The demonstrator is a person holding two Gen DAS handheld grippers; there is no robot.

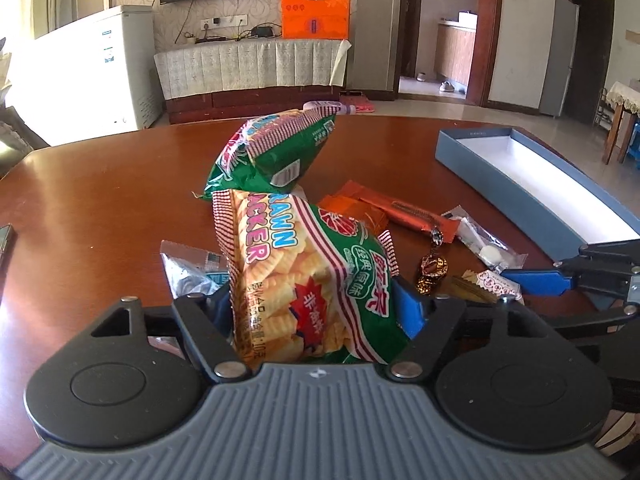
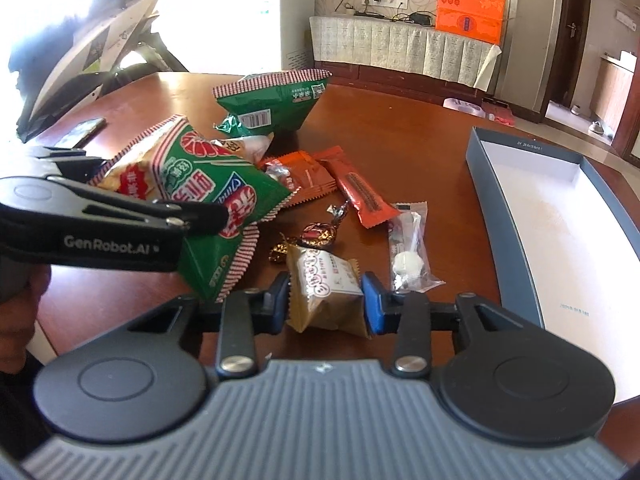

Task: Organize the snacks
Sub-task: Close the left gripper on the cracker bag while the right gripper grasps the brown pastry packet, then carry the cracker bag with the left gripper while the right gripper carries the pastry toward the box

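Observation:
My left gripper (image 1: 320,308) is shut on a green prawn cracker bag (image 1: 304,276), lifted off the brown table (image 1: 100,200); the bag also shows in the right wrist view (image 2: 208,196). A second green cracker bag (image 1: 272,152) lies behind it. My right gripper (image 2: 326,300) is shut on a tan biscuit packet (image 2: 326,288) on the table. Orange wrappers (image 2: 320,176), gold candies (image 2: 316,236) and a clear packet with a white sweet (image 2: 408,248) lie in a pile. An open blue box (image 2: 560,216) with a white inside sits to the right.
A phone (image 2: 80,132) lies at the table's far left edge. A clear plastic packet (image 1: 188,268) lies left of my left gripper. Beyond the table are a white freezer (image 1: 100,68), a cabinet with an orange box (image 1: 316,10), and doorways.

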